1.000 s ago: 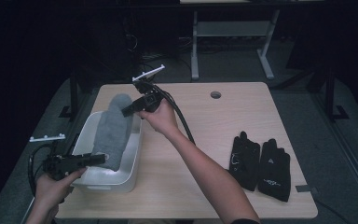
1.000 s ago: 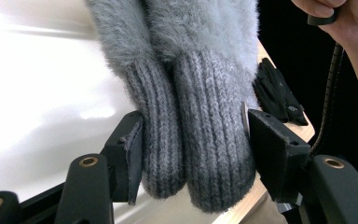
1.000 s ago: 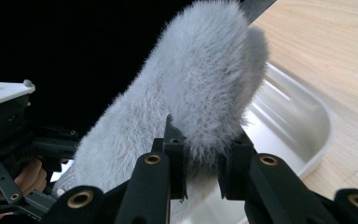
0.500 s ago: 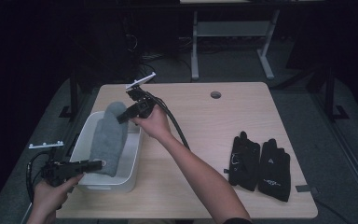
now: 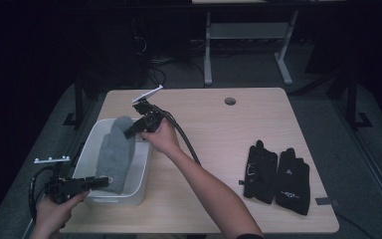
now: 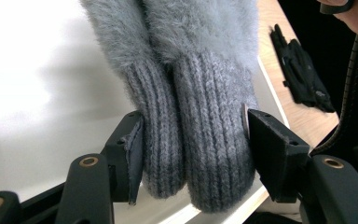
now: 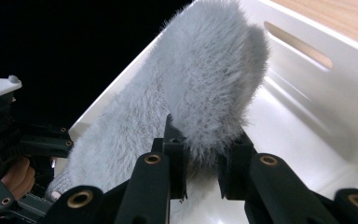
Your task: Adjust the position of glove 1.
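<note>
A pair of fluffy grey mittens (image 5: 115,149) hangs stretched lengthwise over the white bin (image 5: 142,172) at the table's left. My left gripper (image 5: 102,182) is at the bin's near end, shut on the ribbed cuffs (image 6: 191,116), one jaw on each side. My right gripper (image 5: 129,133) comes in from the bin's far right side and is shut on the fuzzy tip end (image 7: 205,79). In the right gripper view the mittens slope down toward the left gripper (image 7: 28,144). The bin's white floor (image 7: 307,116) lies beneath them.
A pair of black gloves (image 5: 277,174) lies flat on the wooden table at the near right, and they also appear past the bin's rim (image 6: 300,70). A round cable hole (image 5: 230,101) is at the table's far side. The right gripper's cable (image 5: 184,142) trails over the table.
Both grippers have brought the mittens down and toward the near side, lower over the bin. Both keep their hold.
</note>
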A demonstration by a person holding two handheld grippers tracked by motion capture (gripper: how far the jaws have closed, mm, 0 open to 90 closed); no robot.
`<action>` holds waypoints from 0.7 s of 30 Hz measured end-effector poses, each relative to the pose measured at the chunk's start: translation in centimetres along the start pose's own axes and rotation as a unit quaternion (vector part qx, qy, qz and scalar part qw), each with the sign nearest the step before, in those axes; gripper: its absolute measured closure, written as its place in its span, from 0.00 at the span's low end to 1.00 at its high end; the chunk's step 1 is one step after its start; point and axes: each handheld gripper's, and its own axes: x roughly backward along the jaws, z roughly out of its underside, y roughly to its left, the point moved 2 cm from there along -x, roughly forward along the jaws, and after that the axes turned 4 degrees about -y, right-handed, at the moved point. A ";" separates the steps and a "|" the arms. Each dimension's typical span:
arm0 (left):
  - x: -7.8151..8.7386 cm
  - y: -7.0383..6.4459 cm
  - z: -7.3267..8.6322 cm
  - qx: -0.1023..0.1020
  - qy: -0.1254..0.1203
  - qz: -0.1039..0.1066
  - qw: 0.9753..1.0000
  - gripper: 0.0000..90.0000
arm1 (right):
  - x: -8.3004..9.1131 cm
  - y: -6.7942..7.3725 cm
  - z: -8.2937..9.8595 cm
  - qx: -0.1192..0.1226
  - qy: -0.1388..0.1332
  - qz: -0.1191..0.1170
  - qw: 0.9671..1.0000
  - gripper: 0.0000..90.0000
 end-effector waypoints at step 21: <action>-0.3 -0.7 0.7 -0.024 0.023 -0.036 0.999 0.35 | -1.7 -0.3 1.2 0.006 0.020 0.006 1.000 0.84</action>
